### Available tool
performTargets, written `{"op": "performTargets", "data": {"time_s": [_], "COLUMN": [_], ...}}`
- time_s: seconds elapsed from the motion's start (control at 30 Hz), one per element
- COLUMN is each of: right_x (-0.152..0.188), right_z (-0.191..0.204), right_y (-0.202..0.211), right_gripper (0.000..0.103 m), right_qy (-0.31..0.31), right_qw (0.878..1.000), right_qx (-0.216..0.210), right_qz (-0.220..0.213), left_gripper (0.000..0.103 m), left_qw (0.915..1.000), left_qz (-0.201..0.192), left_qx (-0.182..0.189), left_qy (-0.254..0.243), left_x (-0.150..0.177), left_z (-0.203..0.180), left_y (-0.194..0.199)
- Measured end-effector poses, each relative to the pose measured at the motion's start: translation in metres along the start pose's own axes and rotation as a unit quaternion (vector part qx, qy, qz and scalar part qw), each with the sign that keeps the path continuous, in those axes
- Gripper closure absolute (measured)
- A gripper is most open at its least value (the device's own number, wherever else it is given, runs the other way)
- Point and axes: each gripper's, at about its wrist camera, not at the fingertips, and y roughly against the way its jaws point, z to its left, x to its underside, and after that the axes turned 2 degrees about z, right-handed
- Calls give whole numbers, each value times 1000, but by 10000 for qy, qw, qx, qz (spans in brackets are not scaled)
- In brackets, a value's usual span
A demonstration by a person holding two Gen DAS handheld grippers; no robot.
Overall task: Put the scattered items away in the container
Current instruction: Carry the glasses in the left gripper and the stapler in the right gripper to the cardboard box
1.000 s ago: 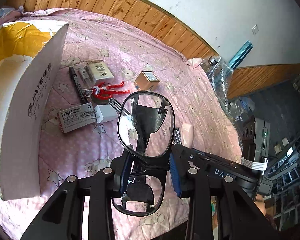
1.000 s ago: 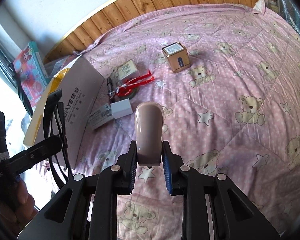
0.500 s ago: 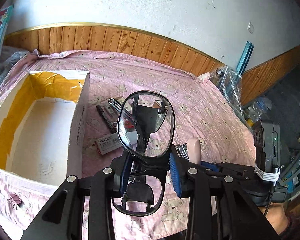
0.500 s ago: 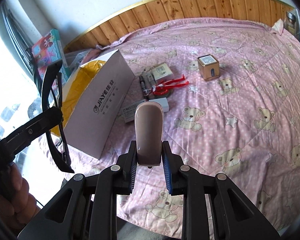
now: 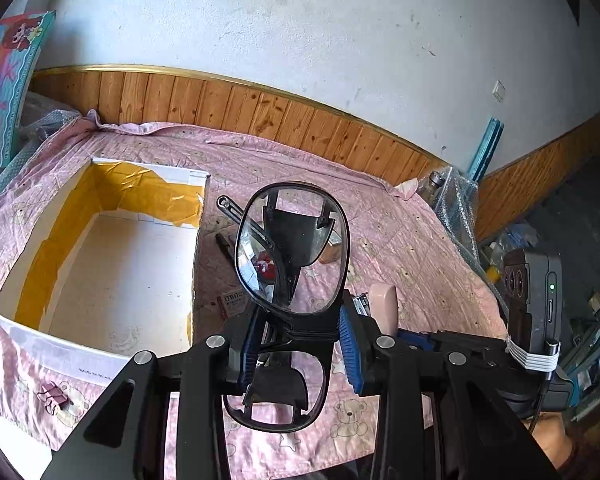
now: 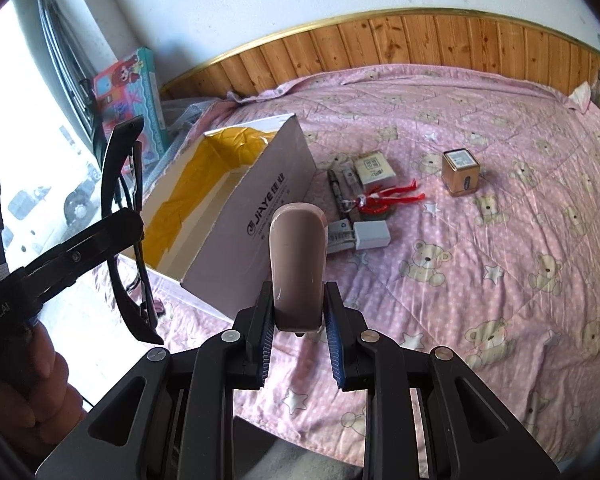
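My left gripper [image 5: 298, 340] is shut on black-framed glasses [image 5: 292, 256], held upright in the air right of the open white cardboard box [image 5: 120, 280]; the box has yellow tape inside and nothing in it. My right gripper [image 6: 298, 320] is shut on a smooth beige oblong case [image 6: 298, 264], held above the pink bedspread near the box's printed side [image 6: 260, 208]. In the right wrist view the glasses [image 6: 120, 208] hang at the left, over the box's near corner. The case [image 5: 384, 308] also shows in the left wrist view, just right of the glasses.
Loose on the bedspread right of the box lie a gold cube box [image 6: 462, 172], a red figure [image 6: 388, 196], a white charger [image 6: 372, 235], a black pen [image 6: 336, 192] and a small beige box [image 6: 374, 170]. A pink binder clip [image 5: 54, 398] lies before the box. A hand [image 6: 32, 380] grips the left tool.
Both grippers have lifted and drawn back from the bed with their loads still held. The left view has swung up and left, so the box's open inside now shows.
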Motion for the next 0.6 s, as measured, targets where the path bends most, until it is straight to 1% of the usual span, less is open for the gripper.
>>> {"op": "performTargets", "data": {"time_s": [0.23,0.43,0.6], "right_x": [-13,-25,-38], "right_z": [32,59,79], "right_y": [-1,-5,-10], "right_gripper": [78,78,78], "right_qy": [292,546,702], "right_qw": [9996,9984,9972], "right_qx": [-56,-142,-247], "right_qz": [-16,-36,-61], "left_gripper": [67,67,67], "left_qw": [9994,9976,9959], "left_qz": [-240,-371,-462], "left_qx": [9,-50,-102], "left_qy": [248,590,776], "left_x": [-8,-15,-22], "left_z": [20,51,71], "left_y": [21,35,44]}}
